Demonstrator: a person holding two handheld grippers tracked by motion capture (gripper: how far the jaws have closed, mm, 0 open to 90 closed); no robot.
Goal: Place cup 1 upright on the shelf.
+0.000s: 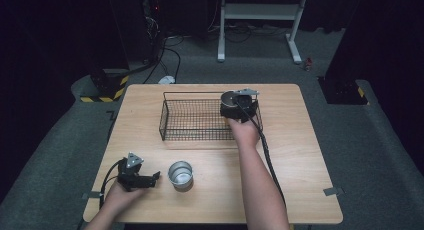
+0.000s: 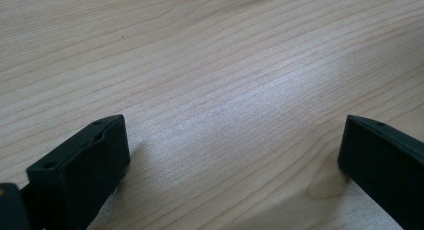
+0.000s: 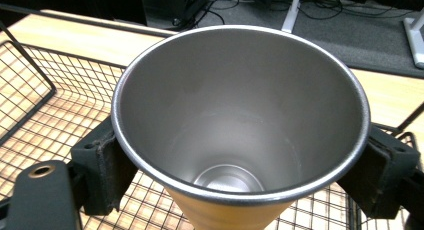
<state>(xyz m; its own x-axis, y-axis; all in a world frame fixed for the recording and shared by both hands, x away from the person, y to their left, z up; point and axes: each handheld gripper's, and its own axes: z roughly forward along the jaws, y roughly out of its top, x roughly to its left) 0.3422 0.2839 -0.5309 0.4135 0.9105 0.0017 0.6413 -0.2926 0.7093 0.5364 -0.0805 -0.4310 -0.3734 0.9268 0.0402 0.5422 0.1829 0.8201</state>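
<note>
A steel cup is clamped upright in my right gripper and held over the right end of a black wire basket at the back of the wooden table. In the right gripper view, the jaws of the right gripper press both sides of the cup, with the basket mesh beneath. A second steel cup stands upright near the table's front. Just left of it my left gripper lies low and open. In the left gripper view, bare wood lies between the jaws of the left gripper.
Behind the table on the grey carpet stand a white metal frame and a yellow-and-black striped base with cables. Tape marks sit at the table's front corners. The basket's left and middle parts hold nothing.
</note>
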